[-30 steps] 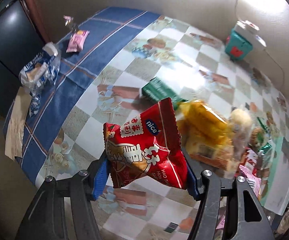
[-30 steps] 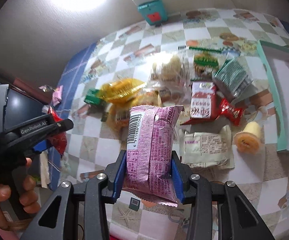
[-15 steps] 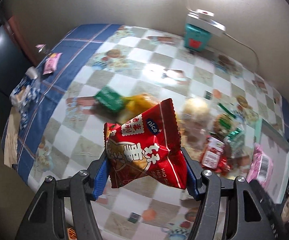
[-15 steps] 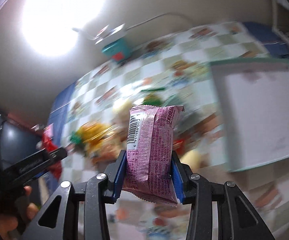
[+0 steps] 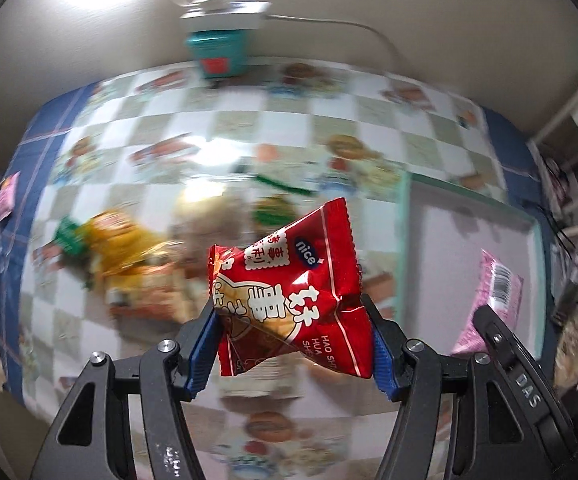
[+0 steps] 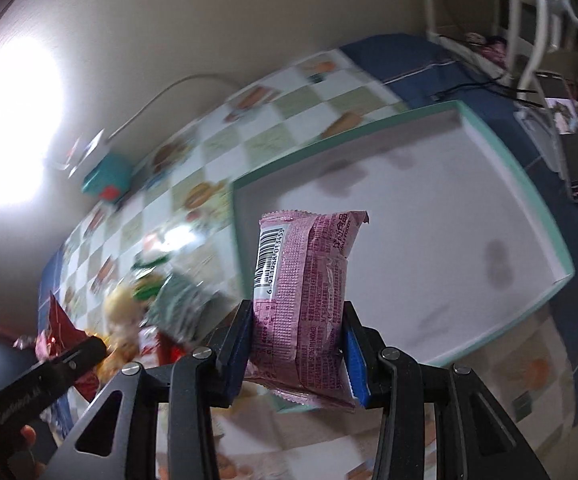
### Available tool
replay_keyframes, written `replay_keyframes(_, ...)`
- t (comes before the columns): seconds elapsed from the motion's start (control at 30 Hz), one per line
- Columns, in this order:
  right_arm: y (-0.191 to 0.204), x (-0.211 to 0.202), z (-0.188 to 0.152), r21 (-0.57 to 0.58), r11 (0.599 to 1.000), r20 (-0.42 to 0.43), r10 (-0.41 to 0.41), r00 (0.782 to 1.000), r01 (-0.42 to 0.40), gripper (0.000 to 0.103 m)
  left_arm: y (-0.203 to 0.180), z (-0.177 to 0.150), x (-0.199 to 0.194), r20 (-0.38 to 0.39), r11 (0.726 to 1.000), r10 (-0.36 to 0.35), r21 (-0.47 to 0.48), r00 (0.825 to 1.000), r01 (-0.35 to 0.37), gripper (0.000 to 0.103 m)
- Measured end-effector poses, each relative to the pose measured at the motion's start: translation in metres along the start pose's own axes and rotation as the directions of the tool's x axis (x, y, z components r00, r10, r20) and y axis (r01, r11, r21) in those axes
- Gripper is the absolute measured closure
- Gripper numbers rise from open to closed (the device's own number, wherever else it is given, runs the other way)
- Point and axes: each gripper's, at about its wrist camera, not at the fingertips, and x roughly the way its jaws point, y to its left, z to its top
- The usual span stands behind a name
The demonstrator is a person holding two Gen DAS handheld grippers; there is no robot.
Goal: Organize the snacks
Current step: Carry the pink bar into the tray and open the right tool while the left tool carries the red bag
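Two packets aloft over checked table

Left gripper [image 5: 291, 344] clenched on red snack packet [image 5: 289, 296], above the blurred snack pile [image 5: 137, 264]. Right gripper [image 6: 297, 354] clenched on pink snack packet [image 6: 305, 300], above the teal-rimmed tray [image 6: 561, 240]
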Motion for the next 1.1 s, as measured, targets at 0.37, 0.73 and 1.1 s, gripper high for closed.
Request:
replay_keyframes(0.37,-0.047,0.000,0.040,0.083,0.992,0.070,-0.102,0.992,0.096,0.059,-0.099,0.024,0.021,-0.027,0.979,-0.090,0.182,0.996,0.094,0.037)
replay_keyframes(0.73,-0.077,0.012,0.056,0.135,0.981,0.083,-0.154,0.985,0.142,0.059,-0.139,0.036,0.046,-0.023,0.966,-0.107,0.235,0.994,0.110,0.039)
replay_keyframes(1.1,-0.098,0.035,0.062,0.170,0.970,0.049,-0.187,0.981,0.176,0.059,-0.123,0.039,0.067,-0.030,0.979,-0.089,0.183,0.996,0.093,0.039)
